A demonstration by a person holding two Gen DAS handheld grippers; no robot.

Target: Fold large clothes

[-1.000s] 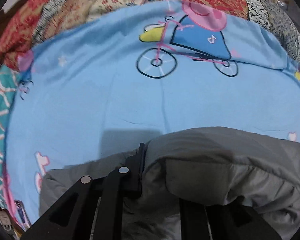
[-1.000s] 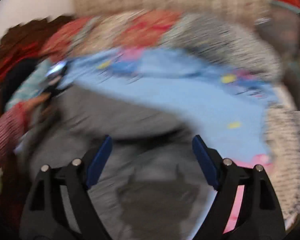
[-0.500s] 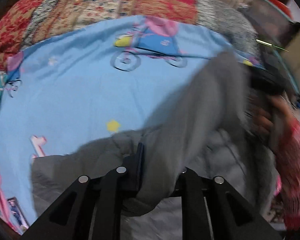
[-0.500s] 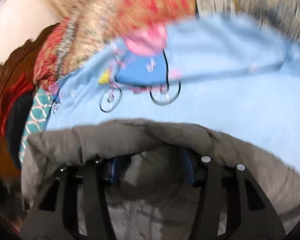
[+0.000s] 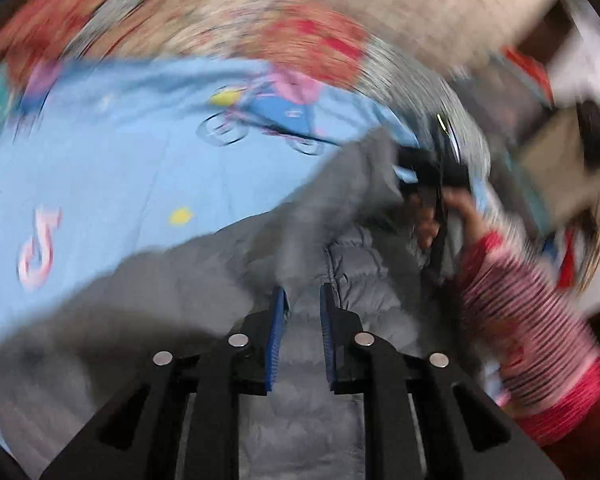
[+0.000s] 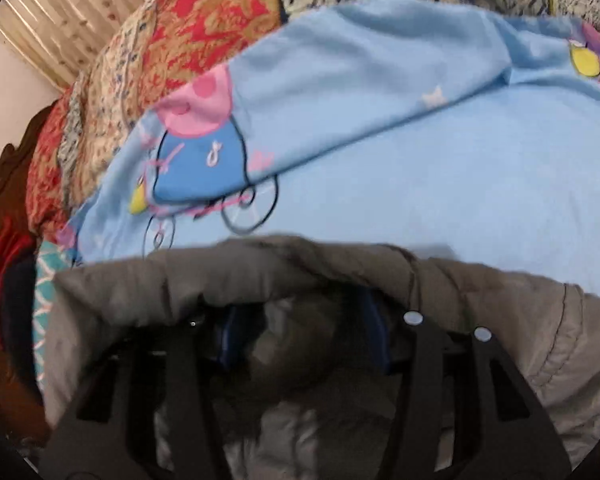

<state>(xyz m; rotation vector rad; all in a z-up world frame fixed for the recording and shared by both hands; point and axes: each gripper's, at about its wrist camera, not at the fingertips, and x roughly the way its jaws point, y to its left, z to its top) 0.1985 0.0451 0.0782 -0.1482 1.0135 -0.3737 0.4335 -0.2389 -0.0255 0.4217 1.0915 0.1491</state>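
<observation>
- Left wrist view, heavily blurred.
- left gripper (image 5: 302, 290): bottom centre; blue pads drawn nearly together, only a narrow slit between them. A ridge of grey fabric reaches the tip of the left-hand pad; whether it is pinched cannot be told through the blur.
- grey jacket (image 5: 360, 280): the task's thing, padded and quilted, spread over the lower half of the frame on the blue sheet, with one band of it running from the pads to the upper right.
- blue sheet (image 5: 120, 184): light blue with cartoon prints, filling the left and centre.
- patterned quilt (image 5: 300, 40): red and cream, across the top beyond the sheet.
- right gripper (image 5: 424, 168): right of centre, black, at the far end of the raised band of jacket.
- hand (image 5: 452, 212): just below that gripper, with a red-and-white striped sleeve (image 5: 520, 320) running to the lower right.
- Right wrist view, sharper.
- right gripper (image 6: 300, 320): bottom centre; its jaws have just been closing and stand about half apart, clamped on a thick wad of the jacket; the fingertips are hidden under a fold.
- grey jacket (image 6: 260, 272): draped over the fingers across the lower frame, bunched between the blue pads.
- blue sheet (image 6: 420, 180): centre and right, lying under the jacket; a folded edge runs diagonally across it.
- bicycle cartoon print (image 6: 196, 152): left of centre on the sheet.
- patterned quilt (image 6: 204, 32): upper left.
- teal patterned cloth (image 6: 46, 280): left edge, beside the jacket.
</observation>
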